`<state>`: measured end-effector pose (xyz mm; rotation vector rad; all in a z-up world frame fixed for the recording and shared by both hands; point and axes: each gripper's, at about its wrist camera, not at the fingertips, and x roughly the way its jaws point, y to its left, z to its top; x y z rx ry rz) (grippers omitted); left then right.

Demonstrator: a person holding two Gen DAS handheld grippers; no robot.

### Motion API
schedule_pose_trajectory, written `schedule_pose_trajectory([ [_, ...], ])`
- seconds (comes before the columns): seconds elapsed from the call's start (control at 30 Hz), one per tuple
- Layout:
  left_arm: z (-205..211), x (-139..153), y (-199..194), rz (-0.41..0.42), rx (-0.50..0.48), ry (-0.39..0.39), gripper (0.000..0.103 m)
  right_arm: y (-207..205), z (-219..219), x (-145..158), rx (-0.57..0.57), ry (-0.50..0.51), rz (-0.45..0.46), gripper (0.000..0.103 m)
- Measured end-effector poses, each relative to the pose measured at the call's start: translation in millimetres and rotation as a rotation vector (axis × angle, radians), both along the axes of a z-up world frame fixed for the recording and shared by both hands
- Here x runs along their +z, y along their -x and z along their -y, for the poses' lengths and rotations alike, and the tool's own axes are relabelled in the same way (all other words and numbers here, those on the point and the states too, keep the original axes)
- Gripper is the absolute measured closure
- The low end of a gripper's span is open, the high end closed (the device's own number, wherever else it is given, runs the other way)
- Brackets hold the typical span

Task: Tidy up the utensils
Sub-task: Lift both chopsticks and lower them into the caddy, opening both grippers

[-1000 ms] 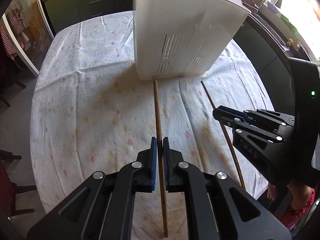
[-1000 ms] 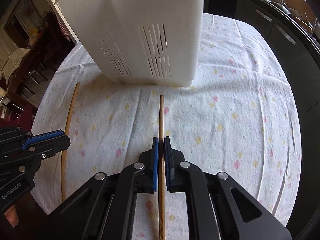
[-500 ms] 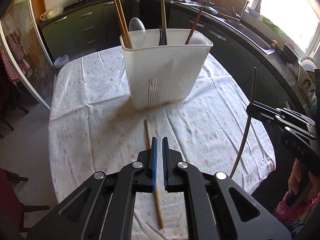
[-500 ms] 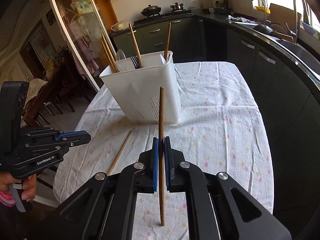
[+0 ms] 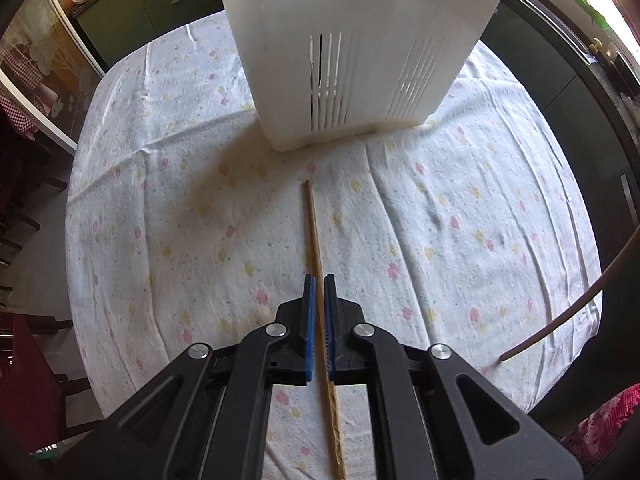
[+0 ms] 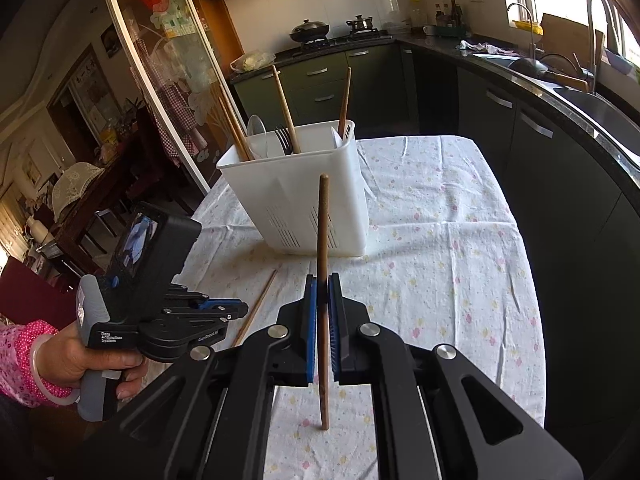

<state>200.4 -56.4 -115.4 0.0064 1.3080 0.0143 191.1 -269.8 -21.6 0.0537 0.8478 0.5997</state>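
My left gripper (image 5: 318, 280) is low over the table, its blue pads nearly closed around a light wooden chopstick (image 5: 312, 220) that lies on the cloth pointing at the white utensil holder (image 5: 352, 40). My right gripper (image 6: 322, 280) is shut on a dark wooden chopstick (image 6: 322, 232) and holds it upright above the table, in front of the holder (image 6: 308, 196). That chopstick's end shows at the right of the left wrist view (image 5: 568, 316). The left gripper (image 6: 236, 312) and lying chopstick (image 6: 260, 300) show in the right wrist view. The holder contains chopsticks, a spoon and a fork.
The table carries a white flowered cloth (image 6: 440, 248). Dark kitchen cabinets (image 6: 540, 152) and a sink counter run along the right. A glass door (image 6: 168, 80) and chairs stand at the left.
My left gripper has dropped back down and forward over the lying chopstick, toward the holder. My right gripper has kept its chopstick upright and raised it a little.
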Motion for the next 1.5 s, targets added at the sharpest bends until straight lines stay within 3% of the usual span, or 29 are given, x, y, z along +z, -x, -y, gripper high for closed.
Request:
schedule_pose_trajectory([
  [0.17, 2, -13, -8, -0.048, 0.01, 0.013, 0.086, -1, 4, -1, 0.002, -0.012, -0.005, 0.097],
  [0.23, 4, -18, -9, -0.065, 0.009, 0.016, 0.086, -1, 4, -1, 0.005, -0.017, -0.006, 0.097],
  [0.3, 5, -19, -10, -0.06, 0.004, 0.003, 0.086, 0, 5, -1, 0.006, -0.021, -0.006, 0.097],
  [0.37, 5, -21, -9, -0.054, -0.005, 0.006, 0.097, 0, 7, 1, 0.005, -0.025, -0.005, 0.097],
  [0.5, 9, -15, -6, -0.039, -0.012, 0.022, 0.098, 2, 10, 5, 0.001, -0.036, 0.001, 0.097],
  [0.9, 7, 88, 32, 0.176, -0.069, 0.056, 0.098, 13, 8, 33, 0.017, -0.044, 0.061, 0.097],
  [1.17, 0, 138, 55, 0.29, -0.083, 0.089, 0.098, 21, -4, 59, 0.046, -0.018, 0.118, 0.097],
  [1.33, 4, 173, 60, 0.362, -0.094, 0.105, 0.098, 24, -12, 90, 0.06, 0.005, 0.179, 0.097],
  [1.5, 7, 228, 57, 0.463, -0.101, 0.121, 0.098, 19, -16, 137, 0.048, 0.011, 0.256, 0.097],
])
